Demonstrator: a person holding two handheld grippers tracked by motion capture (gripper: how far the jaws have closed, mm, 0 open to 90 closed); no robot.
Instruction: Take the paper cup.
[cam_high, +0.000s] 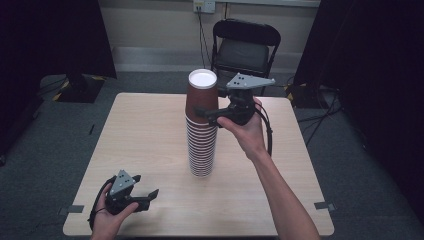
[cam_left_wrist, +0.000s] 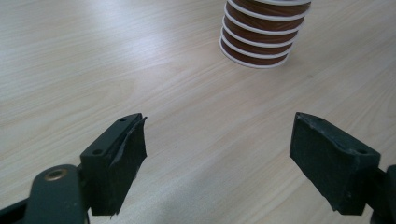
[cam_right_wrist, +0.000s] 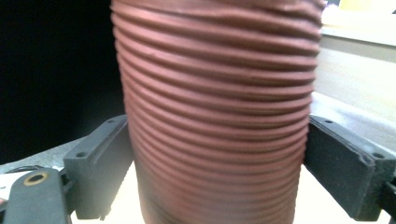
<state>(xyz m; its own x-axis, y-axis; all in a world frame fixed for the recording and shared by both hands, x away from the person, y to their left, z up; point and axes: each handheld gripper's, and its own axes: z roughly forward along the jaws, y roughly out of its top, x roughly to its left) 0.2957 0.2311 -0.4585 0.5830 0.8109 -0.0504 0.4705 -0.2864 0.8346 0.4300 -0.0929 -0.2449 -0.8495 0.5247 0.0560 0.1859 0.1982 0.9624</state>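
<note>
A tall stack of brown ribbed paper cups (cam_high: 201, 145) stands upside down at the middle of the wooden table (cam_high: 145, 135). My right gripper (cam_high: 203, 109) reaches in from the right at the top cup (cam_high: 202, 92). In the right gripper view its jaws press both sides of that cup (cam_right_wrist: 215, 93), so the gripper (cam_right_wrist: 217, 154) is shut on it. My left gripper (cam_high: 145, 188) lies low near the table's front left corner, open and holding nothing. In the left gripper view its jaws (cam_left_wrist: 217, 140) stand wide apart over bare wood, with the stack's base (cam_left_wrist: 259, 42) farther ahead.
A black folding chair (cam_high: 245, 45) stands behind the table's far edge. Dark curtains hang at both sides of the room. Grey tape marks (cam_high: 324, 205) sit near the table's front corners. Cables lie on the floor at the right.
</note>
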